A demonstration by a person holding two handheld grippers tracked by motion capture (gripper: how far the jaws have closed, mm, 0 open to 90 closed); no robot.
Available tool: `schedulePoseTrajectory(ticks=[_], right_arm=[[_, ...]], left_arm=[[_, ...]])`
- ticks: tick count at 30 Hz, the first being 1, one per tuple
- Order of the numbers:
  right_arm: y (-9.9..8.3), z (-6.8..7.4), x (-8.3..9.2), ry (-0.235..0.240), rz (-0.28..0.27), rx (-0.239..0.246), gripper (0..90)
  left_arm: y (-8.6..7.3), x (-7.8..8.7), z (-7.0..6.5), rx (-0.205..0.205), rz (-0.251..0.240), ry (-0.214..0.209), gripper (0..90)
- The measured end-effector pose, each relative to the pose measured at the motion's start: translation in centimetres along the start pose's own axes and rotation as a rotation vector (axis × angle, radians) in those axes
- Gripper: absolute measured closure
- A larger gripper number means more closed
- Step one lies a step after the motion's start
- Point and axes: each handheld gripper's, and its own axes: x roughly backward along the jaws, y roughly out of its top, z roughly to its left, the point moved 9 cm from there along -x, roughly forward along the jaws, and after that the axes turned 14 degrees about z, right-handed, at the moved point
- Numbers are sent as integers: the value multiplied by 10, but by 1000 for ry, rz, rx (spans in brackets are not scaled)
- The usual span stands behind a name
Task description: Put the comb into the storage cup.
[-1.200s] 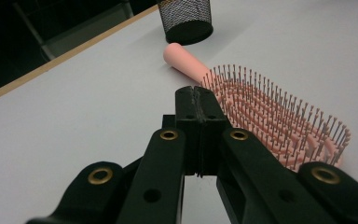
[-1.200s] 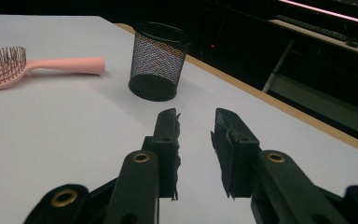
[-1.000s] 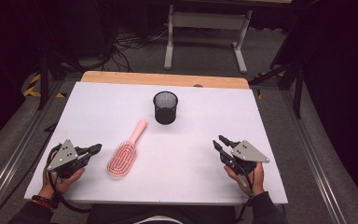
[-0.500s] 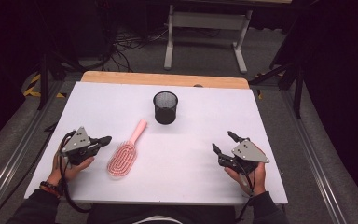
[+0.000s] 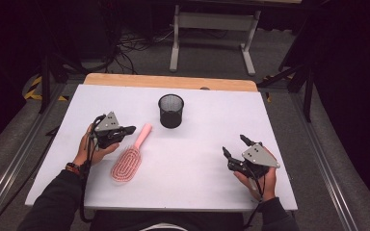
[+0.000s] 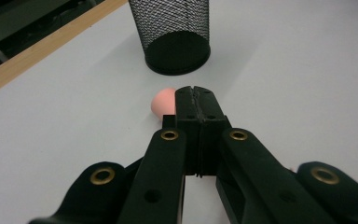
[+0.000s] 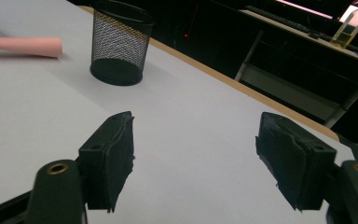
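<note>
The left tongs [image 5: 125, 130] have slid far and right across the tabletop [image 5: 197, 168], jaws clenched and empty, just beside the brush [image 5: 130, 156] handle, probably lining up a grasp. Right tongs [image 5: 234, 147] hang released, near right.

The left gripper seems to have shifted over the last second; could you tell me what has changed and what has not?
The left gripper moved forward and inward to the pink hairbrush handle, jaws shut, nothing gripped. The right gripper, open, barely moved. Brush and mesh cup stayed put.
</note>
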Motion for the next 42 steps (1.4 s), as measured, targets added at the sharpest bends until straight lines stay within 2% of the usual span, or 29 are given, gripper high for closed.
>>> schedulePoseTrajectory(ticks=[4, 6, 7, 8, 10, 14, 15, 17, 19, 21, 24, 29, 31, 34, 36, 39, 40, 42], right_arm=[[-3, -1, -2, 5, 12, -7, 275], [-4, 0, -4, 11, 22, -7, 275], [-5, 1, -6, 13, 29, -5, 279], [-5, 1, -6, 13, 29, -5, 279], [-5, 4, -7, 20, 34, 10, 285], [-6, 5, -8, 23, 38, 8, 286], [-6, 5, -8, 24, 40, 10, 285], [-7, 5, -9, 25, 40, 8, 285], [-7, 5, -9, 26, 40, 8, 285], [-7, 5, -8, 28, 41, 11, 285], [-5, 7, -7, 35, 29, 18, 286], [-5, 10, -8, 46, 31, 37, 286], [-6, 11, -8, 57, 35, 41, 295], [-6, 13, -8, 63, 39, 51, 296], [-6, 13, -9, 65, 40, 52, 297], [-3, 14, -6, 48, 23, 66, 305], [-2, 14, -6, 48, 20, 68, 305], [-1, 17, -4, 49, 15, 80, 305]], left_arm=[[2, -9, 11, 30, 38, -30, 899], [1, -18, 17, 38, 102, -18, 899], [-1, -24, 19, 17, 154, -12, 899], [-1, -24, 19, 17, 154, -12, 899], [-1, -32, 19, 2, 212, -21, 899], [-1, -42, 19, -15, 274, -34, 899], [-3, -47, 18, -23, 303, -39, 899], [-3, -52, 18, -36, 320, -53, 899], [-4, -56, 17, -50, 347, -37, 899], [-2, -58, 18, -48, 337, -66, 899], [-2, -61, 18, -42, 349, -64, 899], [3, -66, 6, -90, 371, -103, 898], [4, -70, -1, -120, 397, -122, 898], [7, -75, -10, -173, 434, -122, 898], [10, -76, -16, -192, 451, -130, 898], [17, -78, -23, -215, 457, -139, 898], [20, -79, -28, -226, 453, -156, 898], [25, -81, -36, -261, 462, -160, 898]])
